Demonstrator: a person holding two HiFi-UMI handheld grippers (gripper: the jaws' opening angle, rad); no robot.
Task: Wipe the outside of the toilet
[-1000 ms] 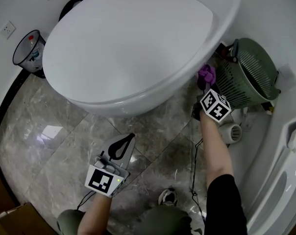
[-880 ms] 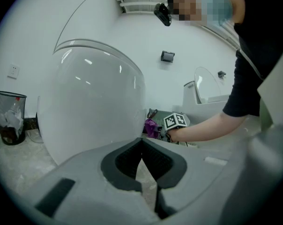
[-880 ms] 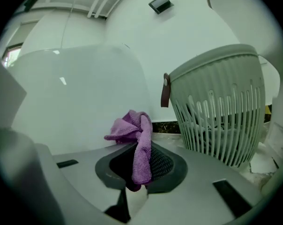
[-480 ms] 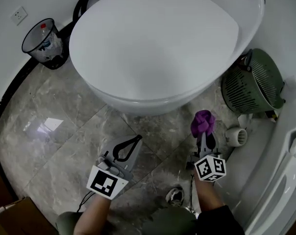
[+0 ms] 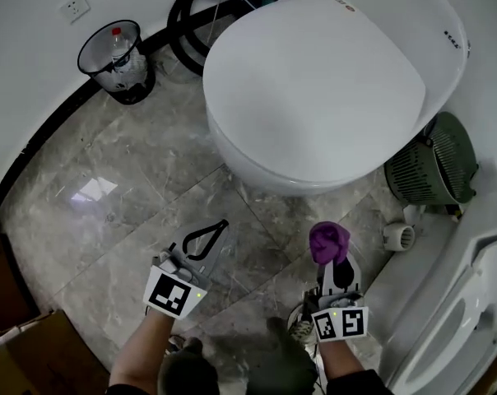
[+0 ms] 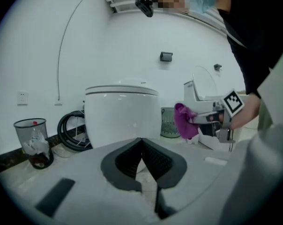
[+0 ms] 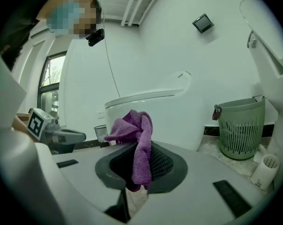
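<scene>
The white toilet (image 5: 314,81), lid down, stands ahead of me; its bowl front shows in the left gripper view (image 6: 122,114) and the right gripper view (image 7: 155,107). My right gripper (image 5: 332,257) is shut on a purple cloth (image 5: 329,239), held above the floor in front of the bowl and apart from it. The cloth (image 7: 137,139) bunches up and hangs between the jaws. My left gripper (image 5: 218,227) hovers to the left at the same height, shut with nothing in it; its jaws meet at the tip (image 6: 141,142). From there the cloth (image 6: 183,121) is seen at the right.
A green slatted basket (image 5: 436,167) stands right of the toilet, with a small white holder (image 5: 394,235) near it. A black mesh bin (image 5: 117,60) and a coiled black hose (image 5: 195,15) sit at the back left. A second white fixture (image 5: 462,303) is on the right, a cardboard box (image 5: 26,360) lower left.
My right gripper drew the purple cloth back from the toilet's side by the green basket to the floor space in front of the bowl. The left gripper barely moved.
</scene>
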